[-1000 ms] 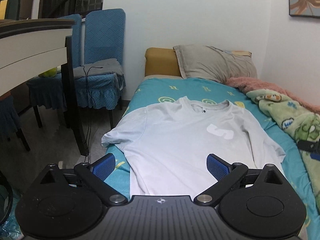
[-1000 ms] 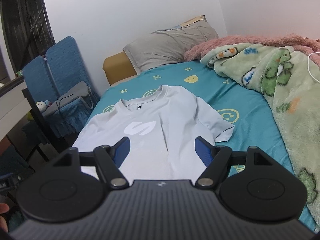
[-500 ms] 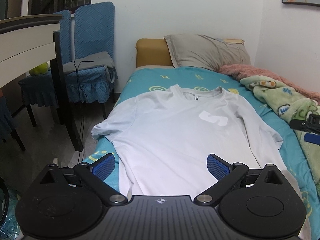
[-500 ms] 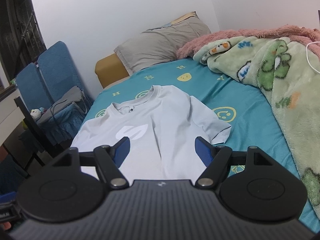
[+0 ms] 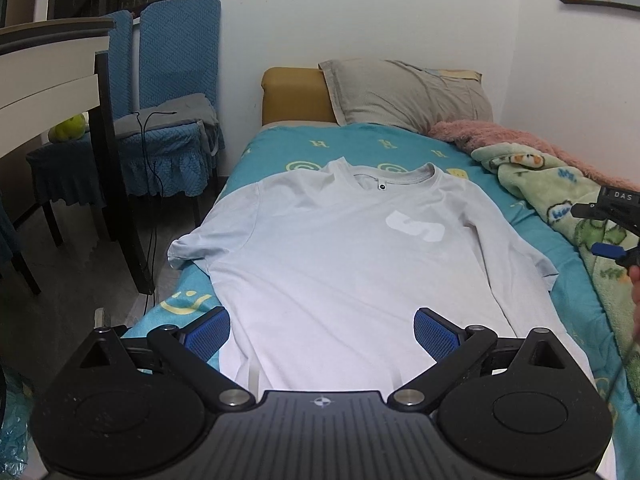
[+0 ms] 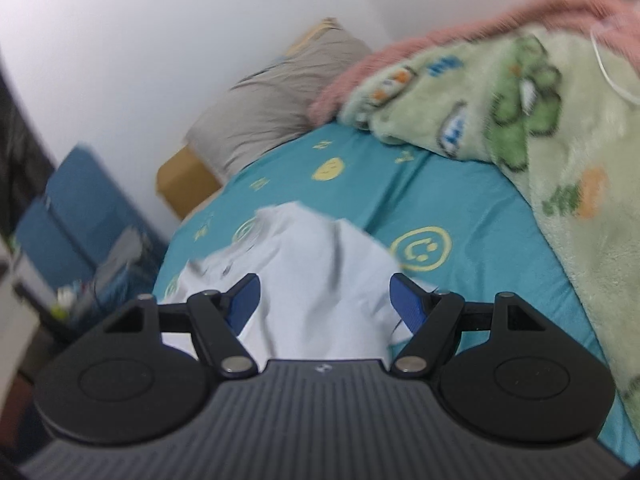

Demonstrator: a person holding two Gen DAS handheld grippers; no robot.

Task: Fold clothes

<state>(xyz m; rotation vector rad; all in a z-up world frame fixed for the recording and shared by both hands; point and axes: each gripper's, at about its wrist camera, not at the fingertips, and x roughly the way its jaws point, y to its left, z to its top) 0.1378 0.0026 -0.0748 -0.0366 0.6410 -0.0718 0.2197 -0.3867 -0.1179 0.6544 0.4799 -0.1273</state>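
Left-wrist view, left to right: table (image 5: 52,64) edging in at 9 o'clock; two blue chairs (image 5: 176,92) standing at 10 o'clock, a grey cloth and black cable lying on the nearer seat; bed (image 5: 280,148) in teal smiley sheet running from 6 toward 12 o'clock; pillow (image 5: 408,94) leaning at 12 o'clock against a mustard headboard; white shirt (image 5: 340,256) lying flat at centre, face up, collar toward the pillow, one sleeve hanging over the bed's 9 o'clock edge; green blanket (image 5: 580,216) bunching at 3 o'clock, with pink fleece beyond it. Left gripper (image 5: 322,334) hovering over the shirt's hem at 6 o'clock, jaws gaping wide, gripping nothing. Right-wrist view, blurred and tilted: right gripper (image 6: 325,300) hanging above the shirt (image 6: 320,264) at 6 o'clock, jaws spreading wide, pads clear of the cloth; blanket (image 6: 540,128) filling 2 o'clock.
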